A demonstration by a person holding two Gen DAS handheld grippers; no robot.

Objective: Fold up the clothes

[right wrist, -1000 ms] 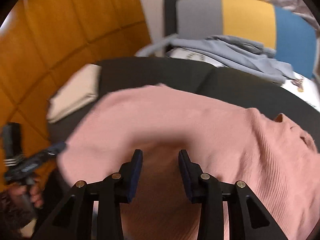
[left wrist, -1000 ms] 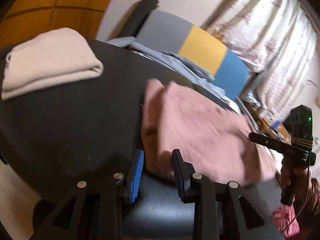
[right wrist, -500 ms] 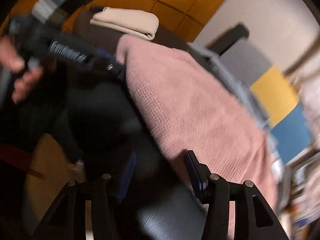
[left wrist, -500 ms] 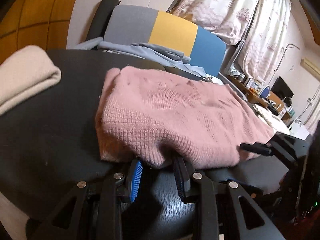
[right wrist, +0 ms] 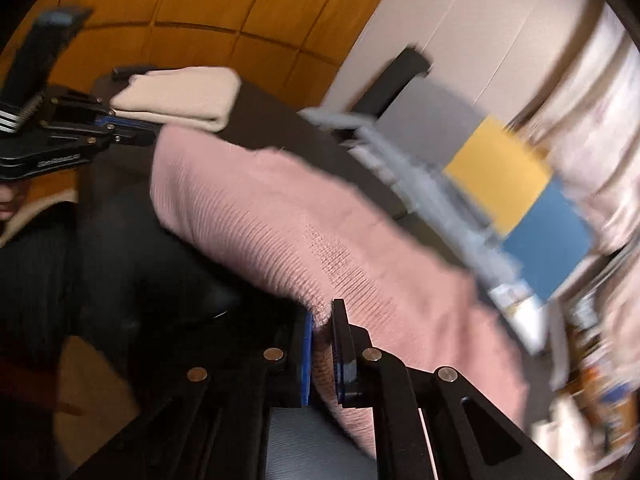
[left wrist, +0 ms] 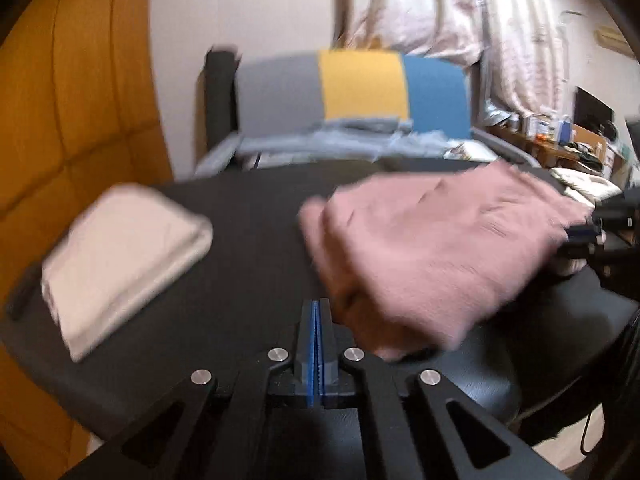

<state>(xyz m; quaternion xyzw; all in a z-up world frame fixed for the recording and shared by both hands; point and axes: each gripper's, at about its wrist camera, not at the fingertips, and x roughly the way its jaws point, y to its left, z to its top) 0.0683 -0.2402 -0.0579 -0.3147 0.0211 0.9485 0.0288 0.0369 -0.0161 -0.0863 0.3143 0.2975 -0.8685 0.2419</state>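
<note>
Pink sweater lying part-folded on the dark table, just right of a folded cream garment with bare table between; a grey heap on the striped chair behind.

Right gripper just closed, pads pinching the sweater's near edge, a roll of knit bunched between them; left gripper also just closed, blue pads pressed flat together on nothing, just beside the sweater's left corner.

Soft, thick, ribbed knit; light, limp, no stiffness, likely to sag and stretch from any single pinch; fuzzy rather than slippery, so probably sure in rubber pads; not fragile, though loops could snag.

Best taken at corners or hems, both ends of one edge at once, through all layers, so the fold carries over flat; left corner judged the natural second hold, needing the left pads reopened first.

Blurred at the right edge; folds beneath hidden.
</note>
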